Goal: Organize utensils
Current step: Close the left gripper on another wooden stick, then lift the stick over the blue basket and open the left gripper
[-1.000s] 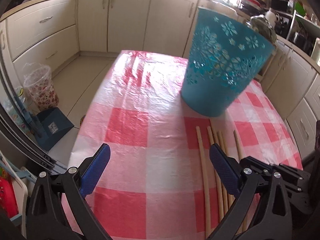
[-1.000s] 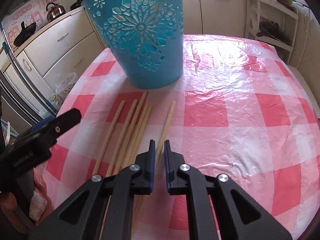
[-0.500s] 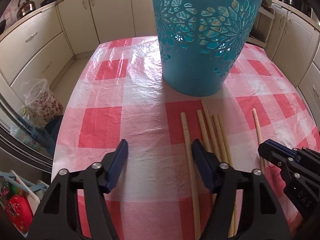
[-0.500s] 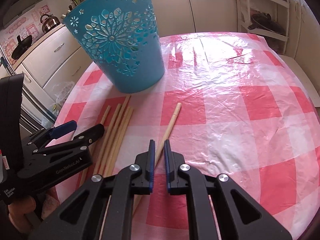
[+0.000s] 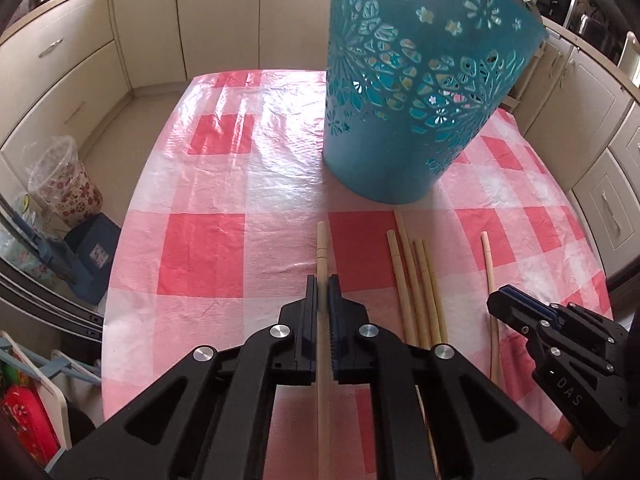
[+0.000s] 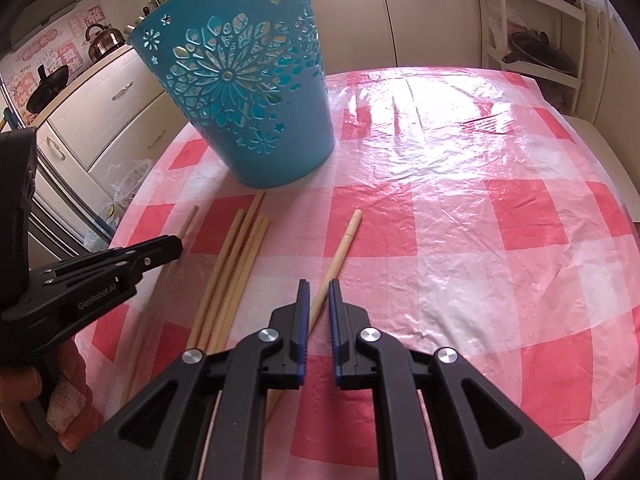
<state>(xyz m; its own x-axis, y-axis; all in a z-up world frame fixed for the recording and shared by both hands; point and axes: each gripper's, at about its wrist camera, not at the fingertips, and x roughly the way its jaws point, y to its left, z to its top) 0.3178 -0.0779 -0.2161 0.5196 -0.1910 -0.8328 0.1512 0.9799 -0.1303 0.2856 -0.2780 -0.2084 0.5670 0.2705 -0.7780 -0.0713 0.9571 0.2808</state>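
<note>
Several long wooden chopsticks lie on the red-checked tablecloth [image 5: 208, 240] in front of a blue cut-out basket [image 5: 416, 92], which also shows in the right wrist view [image 6: 248, 92]. My left gripper [image 5: 322, 284] is shut on the leftmost chopstick [image 5: 322, 252], which runs between its pads. A bundle of chopsticks [image 5: 416, 276] lies to its right. My right gripper [image 6: 319, 292] is nearly shut and empty, just above a lone chopstick [image 6: 344, 240]. The left gripper also shows in the right wrist view [image 6: 160, 248].
Cream kitchen cabinets [image 5: 80, 72] surround the table. A floral bin with a plastic bag [image 5: 64, 184] stands on the floor at the left. A kettle [image 6: 104, 40] sits on the counter. A shelf with pans [image 6: 536, 52] stands at the back right.
My left gripper has moved right over the leftmost chopstick and closed on it. My right gripper has kept its narrow gap and shifted slightly.
</note>
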